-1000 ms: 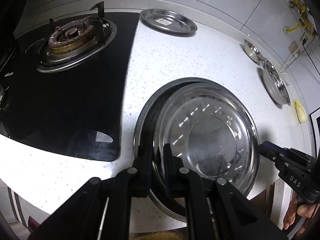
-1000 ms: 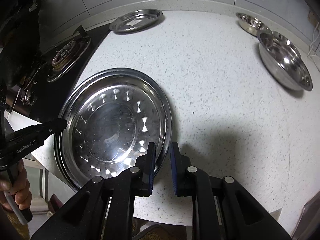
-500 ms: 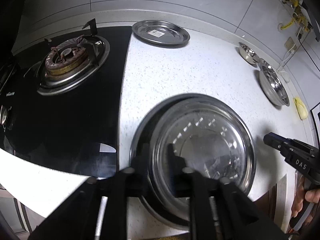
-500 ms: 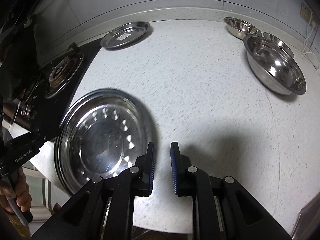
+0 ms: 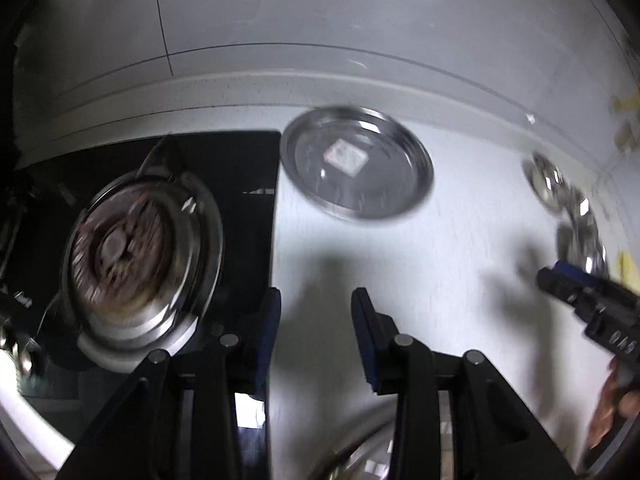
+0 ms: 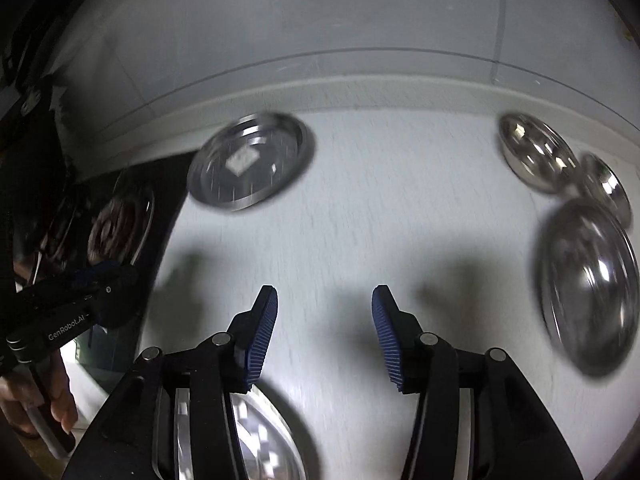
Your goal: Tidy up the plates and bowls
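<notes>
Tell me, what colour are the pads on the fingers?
Blue, with fine ridges, on black fingers. The right wrist view shows them best.

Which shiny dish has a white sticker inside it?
The flat plate at the back beside the stove. The bowls on the right have no sticker that shows.

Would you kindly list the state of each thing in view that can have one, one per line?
Left gripper: jaws opening, nothing between them.
Right gripper: jaws opening, nothing between them.
Labelled plate: flat on the counter by the wall, empty apart from its sticker.
Stacked plates: resting on the counter's near edge, released.
Large bowl: upright, empty.
Two small bowls: upright, beside the large bowl.
Stove burner: no flame visible.
</notes>
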Tool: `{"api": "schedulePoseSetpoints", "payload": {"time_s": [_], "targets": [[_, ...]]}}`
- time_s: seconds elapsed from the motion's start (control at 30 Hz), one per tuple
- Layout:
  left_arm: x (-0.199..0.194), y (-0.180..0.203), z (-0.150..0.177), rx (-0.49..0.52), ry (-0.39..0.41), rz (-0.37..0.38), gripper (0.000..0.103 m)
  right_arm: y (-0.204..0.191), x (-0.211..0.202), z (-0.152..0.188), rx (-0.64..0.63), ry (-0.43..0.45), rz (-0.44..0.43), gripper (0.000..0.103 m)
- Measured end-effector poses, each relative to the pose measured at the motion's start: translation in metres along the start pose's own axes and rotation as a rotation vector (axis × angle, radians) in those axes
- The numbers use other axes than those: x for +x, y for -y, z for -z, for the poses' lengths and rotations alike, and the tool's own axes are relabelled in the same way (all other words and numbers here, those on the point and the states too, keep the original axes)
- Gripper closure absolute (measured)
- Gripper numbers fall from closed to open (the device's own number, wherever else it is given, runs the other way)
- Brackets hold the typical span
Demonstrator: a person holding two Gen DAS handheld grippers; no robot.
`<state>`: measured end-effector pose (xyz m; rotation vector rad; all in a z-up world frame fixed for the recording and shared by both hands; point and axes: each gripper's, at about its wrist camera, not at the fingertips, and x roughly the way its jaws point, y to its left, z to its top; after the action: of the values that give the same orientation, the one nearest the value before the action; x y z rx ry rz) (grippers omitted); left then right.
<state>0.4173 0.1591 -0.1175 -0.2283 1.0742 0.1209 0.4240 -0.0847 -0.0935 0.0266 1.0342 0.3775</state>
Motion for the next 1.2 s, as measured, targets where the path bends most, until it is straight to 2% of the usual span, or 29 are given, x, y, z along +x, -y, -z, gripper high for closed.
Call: {"api": "schedulePoseSetpoints", "payload": {"time_s": [0.17, 0.27, 0.6, 0.8, 0.9, 1.0, 1.07, 1.17, 1.2], "targets": [[0.038, -0.020, -0.053, -0.117, -0.054, 0.074, 0.068, -0.005, 0.052, -0.053, 0.020, -0.027, -0.016, 0.058], [0.057, -0.029, -0.075, -0.163, -0.065, 0.094, 0.068, -0.008, 0.074, -0.069, 0.026, -0.042, -0.011, 0.058], [0.094, -0.033, -0.099, -0.181, -0.071, 0.065, 0.068, -0.007, 0.127, -0.087, 0.053, -0.099, -0.013, 0.058], [0.107, -0.034, -0.100, -0.185, -0.088, 0.094, 0.068, -0.014, 0.139, -0.083, 0.012, -0.097, -0.015, 0.058], [0.110, -0.037, -0.099, -0.206, -0.090, 0.129, 0.068, -0.022, 0.143, -0.080, -0.018, -0.096, -0.015, 0.066], [0.116, -0.043, -0.096, -0.233, -0.099, 0.190, 0.071, -0.026, 0.145, -0.078, -0.035, -0.094, -0.033, 0.078], [0.119, -0.047, -0.096, -0.259, -0.102, 0.225, 0.071, -0.030, 0.146, -0.076, -0.047, -0.104, -0.055, 0.090], [0.121, -0.052, -0.095, -0.285, -0.097, 0.224, 0.083, -0.032, 0.146, -0.071, -0.064, -0.104, -0.053, 0.090], [0.123, -0.054, -0.095, -0.289, -0.101, 0.227, 0.090, -0.032, 0.146, -0.069, -0.059, -0.104, -0.054, 0.090]]}}
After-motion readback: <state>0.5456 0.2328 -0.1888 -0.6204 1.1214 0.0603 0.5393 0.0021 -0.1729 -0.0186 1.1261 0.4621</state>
